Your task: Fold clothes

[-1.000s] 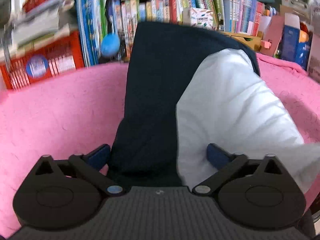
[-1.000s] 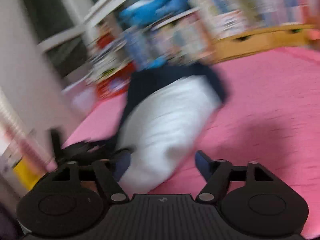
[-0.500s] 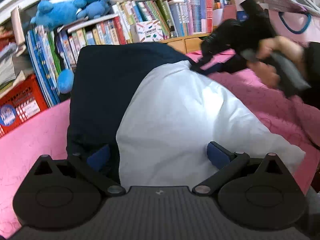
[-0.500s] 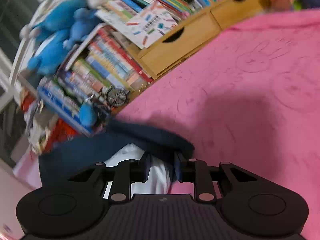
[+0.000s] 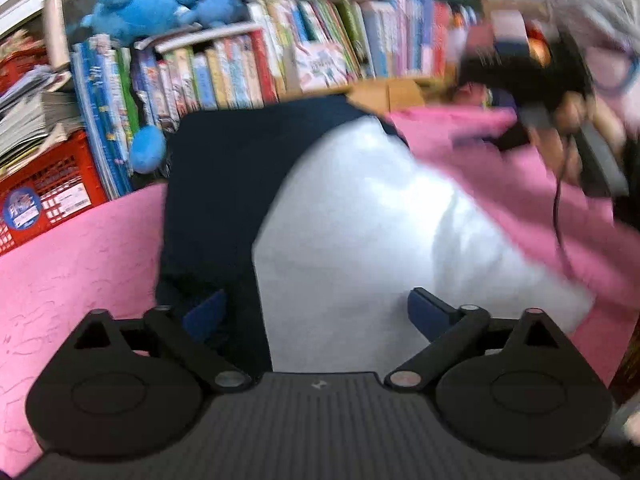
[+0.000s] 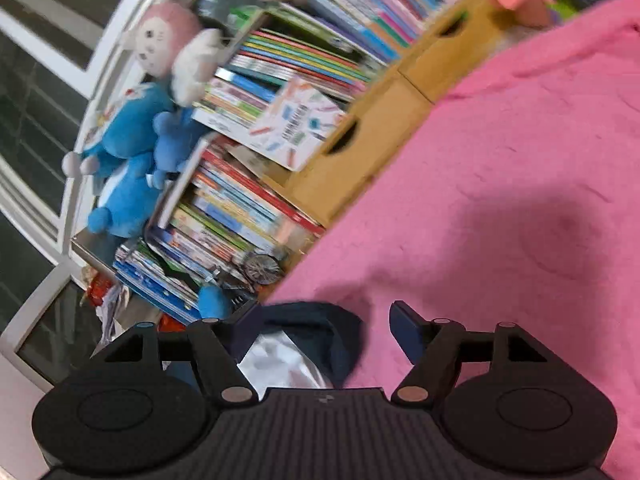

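The garment (image 5: 320, 208), navy with a white panel, lies on the pink blanket (image 5: 72, 248) before the bookshelf (image 5: 280, 64). The left gripper (image 5: 316, 312) is spread wide over its near end, gripping nothing. The right gripper (image 6: 326, 324) is opening, the garment's far corner lying loose between its fingers.

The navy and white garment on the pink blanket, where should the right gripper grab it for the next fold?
Probably the navy corner lying between the opening right gripper pads. It's a free edge at the garment's far end; come in low over the pink blanket.
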### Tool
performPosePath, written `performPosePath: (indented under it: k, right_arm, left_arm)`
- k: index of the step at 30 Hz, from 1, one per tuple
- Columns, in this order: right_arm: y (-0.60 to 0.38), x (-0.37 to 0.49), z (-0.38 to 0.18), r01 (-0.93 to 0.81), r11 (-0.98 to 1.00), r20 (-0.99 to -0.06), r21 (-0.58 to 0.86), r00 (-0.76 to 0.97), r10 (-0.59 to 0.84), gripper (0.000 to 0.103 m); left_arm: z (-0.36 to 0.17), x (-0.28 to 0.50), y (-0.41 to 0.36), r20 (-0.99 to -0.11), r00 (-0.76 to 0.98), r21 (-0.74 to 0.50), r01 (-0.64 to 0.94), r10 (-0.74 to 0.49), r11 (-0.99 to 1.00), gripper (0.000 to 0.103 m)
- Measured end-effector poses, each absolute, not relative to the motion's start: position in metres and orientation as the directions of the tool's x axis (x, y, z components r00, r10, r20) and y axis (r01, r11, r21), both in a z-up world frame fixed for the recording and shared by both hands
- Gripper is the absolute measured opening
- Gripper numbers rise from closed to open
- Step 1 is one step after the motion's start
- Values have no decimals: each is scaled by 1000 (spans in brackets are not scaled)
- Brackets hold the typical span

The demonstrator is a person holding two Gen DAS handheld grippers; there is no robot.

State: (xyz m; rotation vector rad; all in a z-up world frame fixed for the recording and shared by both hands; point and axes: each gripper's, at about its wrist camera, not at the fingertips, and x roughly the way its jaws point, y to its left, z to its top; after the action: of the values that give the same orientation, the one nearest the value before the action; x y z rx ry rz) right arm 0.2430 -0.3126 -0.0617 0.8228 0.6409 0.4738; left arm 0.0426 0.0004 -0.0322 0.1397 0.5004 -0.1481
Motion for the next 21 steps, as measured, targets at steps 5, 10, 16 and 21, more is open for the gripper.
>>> performPosePath:
  k: [5,10,16,21]
  right_arm:
    - [-292,246,-75,-120,552,-367,825,629,685,71]
    - [-275,268,-93,-25,508,-375,861,643,668,35]
    - [-275,296,-87,-44,544,-372,838,683,628,32]
    - [-316,312,-61,-23,507,-261,861,836,482,28]
  left_arm:
    - [-16,48,-15,-441,867,53,284,-232,957,99]
    - [-57,52,-36,-516,836,196,330,-189,923,100]
    - [-58,54,-29,-534,819,159,340,-209,927,100]
    - [-60,48,-29,-532,819,150,344,-218,927,100]
